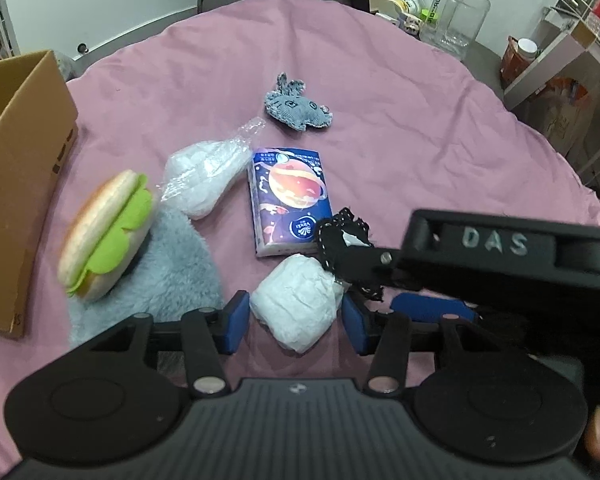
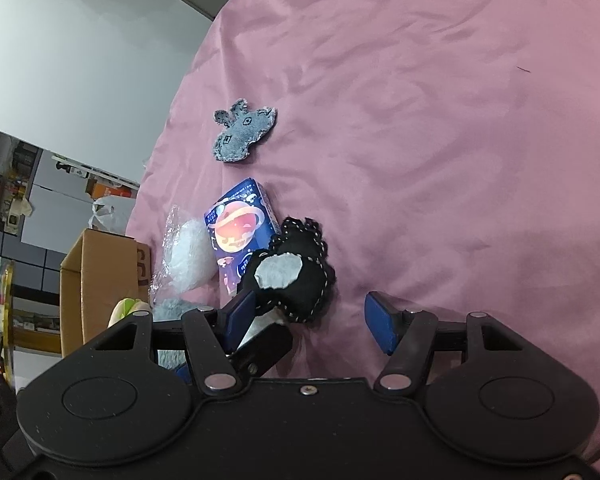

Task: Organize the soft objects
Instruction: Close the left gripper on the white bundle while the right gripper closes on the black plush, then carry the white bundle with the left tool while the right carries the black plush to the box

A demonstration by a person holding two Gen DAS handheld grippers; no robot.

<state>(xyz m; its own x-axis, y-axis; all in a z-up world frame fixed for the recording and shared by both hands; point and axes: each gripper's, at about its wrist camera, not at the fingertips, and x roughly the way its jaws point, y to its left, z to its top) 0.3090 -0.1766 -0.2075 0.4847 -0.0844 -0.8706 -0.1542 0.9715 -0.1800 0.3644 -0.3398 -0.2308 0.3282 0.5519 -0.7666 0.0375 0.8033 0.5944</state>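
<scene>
On the pink cloth lie a white tissue pack (image 1: 294,306), a blue tissue pack with a planet print (image 1: 290,196), a black heart cushion (image 2: 296,276), a grey denim toy (image 1: 296,106), a clear bag of white pads (image 1: 204,176), a hot dog toy (image 1: 106,232) and a grey fluffy cloth (image 1: 172,268). My left gripper (image 1: 294,322) is open, its blue fingers on either side of the white tissue pack. My right gripper (image 2: 312,318) is open, with the black heart cushion (image 1: 340,236) just ahead of its left finger (image 2: 238,316); whether they touch is unclear.
An open cardboard box (image 1: 20,160) stands at the left edge of the cloth. A clear water jug (image 1: 456,12) and shelves with clutter stand beyond the far right edge. The blue tissue pack (image 2: 240,232) and the denim toy (image 2: 242,132) lie ahead of the right gripper.
</scene>
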